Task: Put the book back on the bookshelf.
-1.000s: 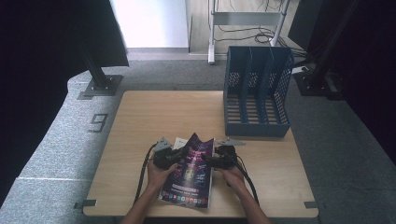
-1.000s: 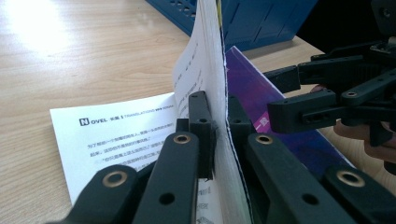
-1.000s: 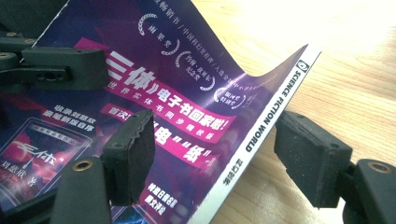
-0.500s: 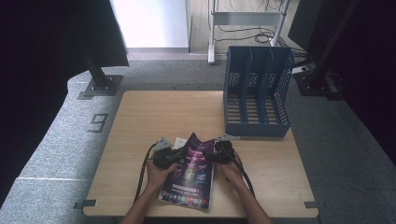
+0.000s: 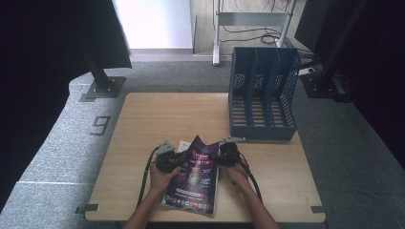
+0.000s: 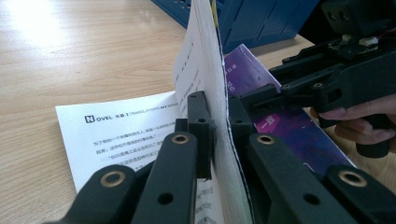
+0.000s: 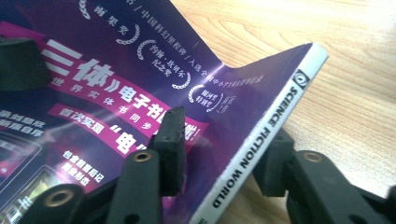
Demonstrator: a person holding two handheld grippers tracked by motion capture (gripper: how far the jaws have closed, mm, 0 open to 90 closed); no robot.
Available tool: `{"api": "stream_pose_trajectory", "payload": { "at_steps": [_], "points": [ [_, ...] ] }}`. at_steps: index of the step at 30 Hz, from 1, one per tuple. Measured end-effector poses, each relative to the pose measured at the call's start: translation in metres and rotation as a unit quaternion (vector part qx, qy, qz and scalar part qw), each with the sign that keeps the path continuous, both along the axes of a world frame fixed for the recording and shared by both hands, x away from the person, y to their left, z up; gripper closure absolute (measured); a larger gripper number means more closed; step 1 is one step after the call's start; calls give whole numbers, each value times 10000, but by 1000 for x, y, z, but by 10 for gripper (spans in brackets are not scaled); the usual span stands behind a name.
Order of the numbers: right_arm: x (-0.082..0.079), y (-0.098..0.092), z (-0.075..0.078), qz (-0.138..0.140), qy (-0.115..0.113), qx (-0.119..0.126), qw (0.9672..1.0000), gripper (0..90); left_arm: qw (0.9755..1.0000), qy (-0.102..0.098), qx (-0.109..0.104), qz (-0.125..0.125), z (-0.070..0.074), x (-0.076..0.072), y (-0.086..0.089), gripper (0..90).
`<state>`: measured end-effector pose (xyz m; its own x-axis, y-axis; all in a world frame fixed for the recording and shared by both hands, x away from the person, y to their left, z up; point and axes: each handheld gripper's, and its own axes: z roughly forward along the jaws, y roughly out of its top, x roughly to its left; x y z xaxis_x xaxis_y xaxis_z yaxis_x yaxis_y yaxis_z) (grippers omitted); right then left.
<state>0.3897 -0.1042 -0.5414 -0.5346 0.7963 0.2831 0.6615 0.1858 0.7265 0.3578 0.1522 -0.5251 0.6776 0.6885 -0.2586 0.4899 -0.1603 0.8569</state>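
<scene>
Light wooden tabletop [image 5: 157, 114], mostly bare. Blue plastic slotted file rack [image 5: 261, 93] stands at the far right corner, open slots facing me — likely where the reading matter ends up, my guess. Near the front edge, about centre, lies the purple glossy science-fiction magazine [image 5: 193, 179], its far end lifted off the wood while the near end rests flat. A white printed page [image 6: 126, 135] of it lies flat on the tabletop at its left.

I hold it from both sides so it can come up without flopping. My left gripper [image 5: 169, 160] is clamped on the raised cover and pages at the magazine's left edge; in the left gripper view the sheets stand upright, pinched between the jaws. My right gripper [image 7: 224, 154] straddles the white spine at the right edge: one pad sits on the purple cover, the other under the spine, jaws have just been closing, and both pads look pressed on it now.

So the magazine sits between my two grippers, well apart from the rack.
</scene>
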Motion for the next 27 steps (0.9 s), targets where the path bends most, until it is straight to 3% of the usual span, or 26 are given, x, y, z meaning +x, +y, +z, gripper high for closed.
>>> {"api": "stream_pose_trajectory", "payload": {
  "at_steps": [6, 11, 21, 27],
  "points": [
    [-5, -6, 9, 87, -110, 138, 9998, 645, 9999, -87, -67, 76, 6, -2, 4, 847],
    [-14, -10, 24, 142, -463, 205, 9986, 655, 9996, -199, -176, 108, 14, -5, 7, 846],
    [-30, -21, 51, 255, -1105, 365, 9929, 674, 9987, -381, -307, 112, 25, -9, 12, 856],
    [-37, -23, 61, 335, -1349, 370, 9896, 680, 9980, -509, -364, 96, 32, -13, 12, 857]
  ]
}}
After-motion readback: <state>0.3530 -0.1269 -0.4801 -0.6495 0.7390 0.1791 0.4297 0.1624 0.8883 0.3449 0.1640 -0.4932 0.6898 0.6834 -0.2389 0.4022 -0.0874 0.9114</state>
